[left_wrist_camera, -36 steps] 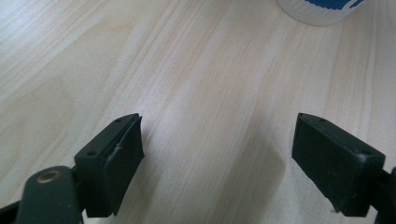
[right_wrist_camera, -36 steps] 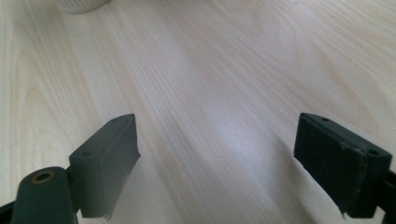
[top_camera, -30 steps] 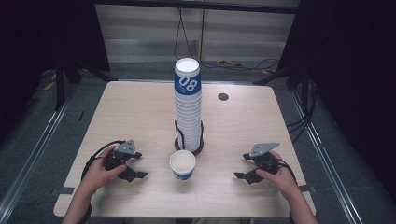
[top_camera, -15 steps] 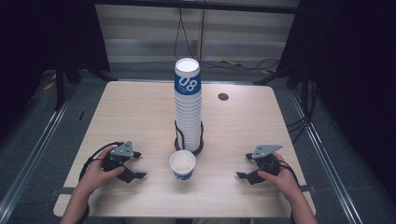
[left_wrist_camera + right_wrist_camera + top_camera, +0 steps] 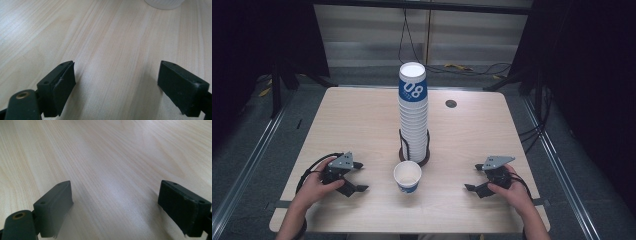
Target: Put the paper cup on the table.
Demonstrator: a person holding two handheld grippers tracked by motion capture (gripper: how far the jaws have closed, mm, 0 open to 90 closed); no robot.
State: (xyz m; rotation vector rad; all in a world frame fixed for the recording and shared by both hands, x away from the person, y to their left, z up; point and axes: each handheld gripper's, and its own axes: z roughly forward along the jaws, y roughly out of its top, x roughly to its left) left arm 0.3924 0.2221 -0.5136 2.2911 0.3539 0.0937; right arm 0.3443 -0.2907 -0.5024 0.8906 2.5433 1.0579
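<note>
A person sits at the near edge of the table [image 5: 362, 125] with a gripper in each hand. The left gripper [image 5: 354, 176] rests near the front left corner. Its jaws stand wide apart with nothing between them, just bare wood. The right gripper [image 5: 472, 178] rests near the front right corner, and its jaws are wide apart and empty too. Both point inward, toward the middle, so I think they are set to go for a cup.

One single cup [image 5: 407, 177] stands upright by the middle of the front edge, between the two grippers but apart from both. Its mouth faces up, so it is easy to grab by the side. Just behind it, a tall stack of cups [image 5: 413, 112] rises from a dark ring holder [image 5: 424, 154], which keeps the stack from tipping. A small dark round cap [image 5: 451, 103] sits in the tabletop near the back right.

Compared with a second ago, very little differs. The right gripper has slid a bit closer to the front edge. The cup and the stack have not moved.
</note>
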